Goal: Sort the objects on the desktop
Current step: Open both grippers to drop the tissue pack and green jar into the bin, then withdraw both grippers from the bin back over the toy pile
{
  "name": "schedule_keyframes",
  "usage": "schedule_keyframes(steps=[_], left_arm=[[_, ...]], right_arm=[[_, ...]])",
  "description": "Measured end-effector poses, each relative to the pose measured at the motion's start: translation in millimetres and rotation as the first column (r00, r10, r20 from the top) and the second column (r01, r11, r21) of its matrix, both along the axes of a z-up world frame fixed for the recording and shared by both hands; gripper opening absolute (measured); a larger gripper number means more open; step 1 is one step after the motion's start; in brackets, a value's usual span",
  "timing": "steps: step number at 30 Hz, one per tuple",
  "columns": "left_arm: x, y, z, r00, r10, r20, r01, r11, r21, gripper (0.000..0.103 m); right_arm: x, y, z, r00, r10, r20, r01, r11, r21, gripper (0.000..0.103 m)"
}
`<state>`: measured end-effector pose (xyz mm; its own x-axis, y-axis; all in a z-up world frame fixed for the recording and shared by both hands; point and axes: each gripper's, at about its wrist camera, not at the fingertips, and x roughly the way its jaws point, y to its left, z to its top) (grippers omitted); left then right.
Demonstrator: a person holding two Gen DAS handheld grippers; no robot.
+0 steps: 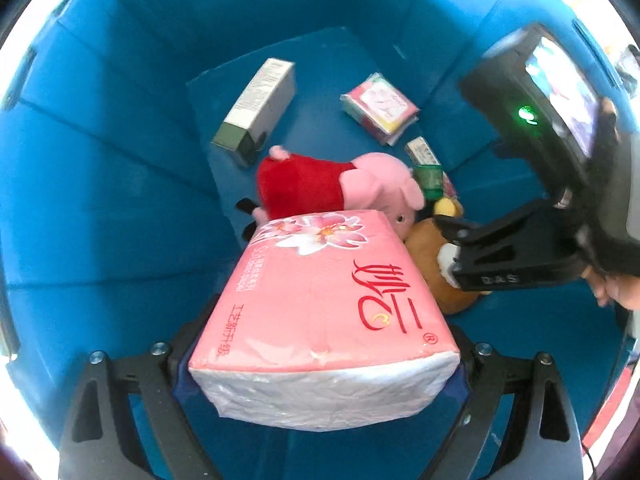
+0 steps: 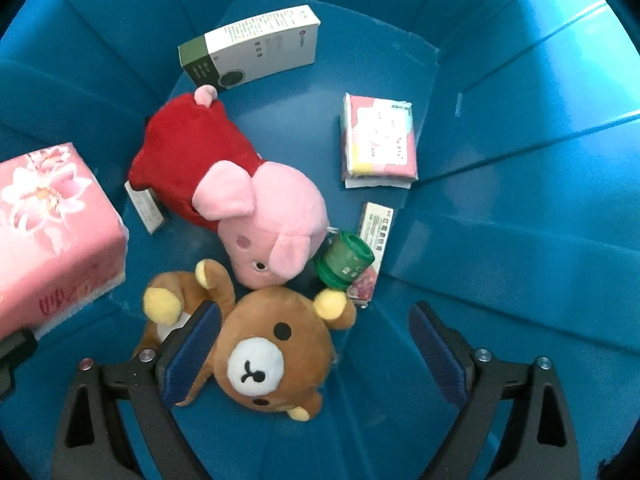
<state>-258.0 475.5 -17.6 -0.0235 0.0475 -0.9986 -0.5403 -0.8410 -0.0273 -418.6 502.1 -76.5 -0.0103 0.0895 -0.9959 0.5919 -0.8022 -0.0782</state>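
Both views look straight down into a deep blue bin (image 2: 500, 160). The left gripper (image 1: 324, 368) holds a pink tissue pack (image 1: 328, 300) clamped across its width between the two fingers, above the bin floor; in the right wrist view the same pack appears at the left edge. The right gripper (image 2: 316, 356) stands wide, its blue pads (image 2: 436, 356) clear of everything; the head of a brown teddy bear (image 2: 260, 356) lies on the bin floor below the gap between them, nearer the left pad, whether touching it cannot be told. In the left wrist view the right gripper enters from the right over the bear, with part of a hand (image 1: 618, 290) behind it.

On the bin floor: a pink pig toy (image 2: 240, 200) in a red dress, its snout beside the bear's head; a white and green carton (image 2: 256, 48) near the pig's feet; a small tissue packet (image 2: 378, 140) lying apart to the right; a green roll (image 2: 346, 266) resting on a flat printed box (image 2: 374, 236); and a small white box (image 2: 144, 208) partly under the pig.
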Motion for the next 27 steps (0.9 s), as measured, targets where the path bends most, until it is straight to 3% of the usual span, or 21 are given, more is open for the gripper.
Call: schedule_keyframes(steps=[8, 15, 19, 22, 27], left_arm=[[5, -10, 13, 0.999, -0.009, -0.038, 0.008, 1.000, -0.008, 0.092], [15, -16, 39, 0.993, -0.021, -0.113, 0.027, 0.999, 0.045, 0.092], [24, -27, 70, 0.976, 0.000, -0.216, 0.021, 0.995, 0.094, 0.092], [32, -42, 99, 0.949, 0.039, -0.311, 0.006, 0.990, 0.140, 0.092], [43, -80, 135, 0.919, 0.112, -0.378, -0.025, 0.974, 0.226, 0.092]], right_arm=[[4, 3, 14, 1.000, -0.004, -0.029, 0.003, 0.999, -0.033, 0.096], [17, -3, 40, 0.998, 0.009, -0.070, -0.015, 0.997, -0.077, 0.096], [26, -8, 68, 0.993, 0.016, -0.120, -0.031, 0.992, -0.118, 0.096], [34, -12, 92, 0.987, 0.011, -0.163, -0.037, 0.986, -0.161, 0.096], [57, -28, 138, 0.959, -0.003, -0.284, -0.062, 0.973, -0.220, 0.099]])
